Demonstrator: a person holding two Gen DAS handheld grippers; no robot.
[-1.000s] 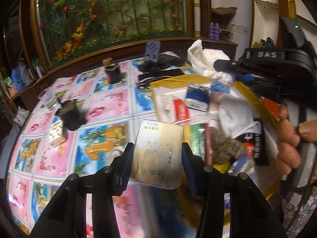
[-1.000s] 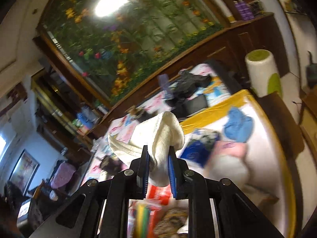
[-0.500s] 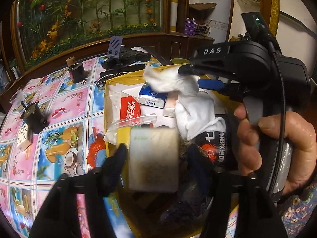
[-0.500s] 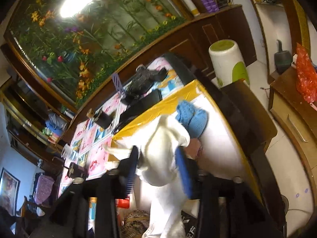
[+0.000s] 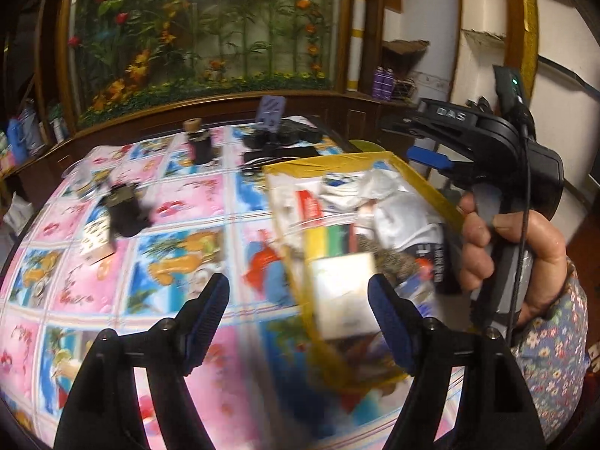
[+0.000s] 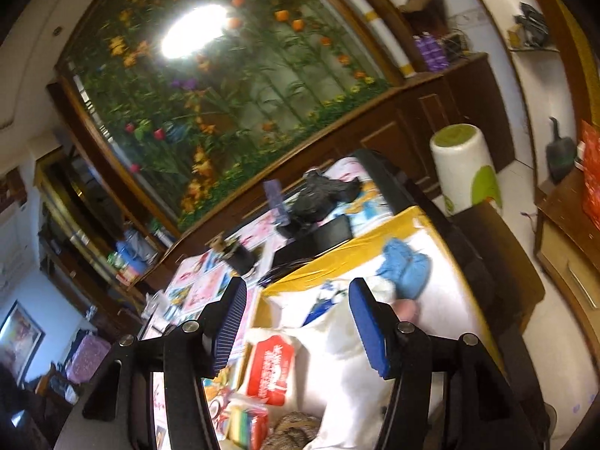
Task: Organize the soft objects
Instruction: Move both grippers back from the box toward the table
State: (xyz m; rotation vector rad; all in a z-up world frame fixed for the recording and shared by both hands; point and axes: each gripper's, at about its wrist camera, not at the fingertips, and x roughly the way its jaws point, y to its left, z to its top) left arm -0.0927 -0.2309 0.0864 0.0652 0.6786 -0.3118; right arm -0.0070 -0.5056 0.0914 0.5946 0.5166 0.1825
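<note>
A yellow-rimmed box [image 5: 423,183] [image 6: 337,258] on the table holds several soft things. My left gripper [image 5: 298,300] hovers over its near left edge with jaws opening. A blurred cream tissue pack [image 5: 343,296] lies in the box, nearer the right finger, and neither pad touches it. My right gripper [image 6: 300,322] [image 5: 397,138] hangs above the far end of the box, jaws opening with nothing between them. Under it lies the white cloth [image 6: 337,356] [image 5: 405,217]. Beside that are a blue cloth [image 6: 407,266] and a red packet [image 6: 272,371] [image 5: 309,202].
A picture-printed tablecloth [image 5: 180,202] covers the table left of the box. On it stand a black jar [image 5: 200,146], a black gadget [image 5: 125,213], a small carton [image 5: 95,243] and dark gear [image 5: 281,138] at the back. A white and green bin [image 6: 465,168] stands on the floor.
Both grippers have opened. The left one let go of the tissue pack, which now lies in the box. The right one released the white cloth, which dropped into the box.
</note>
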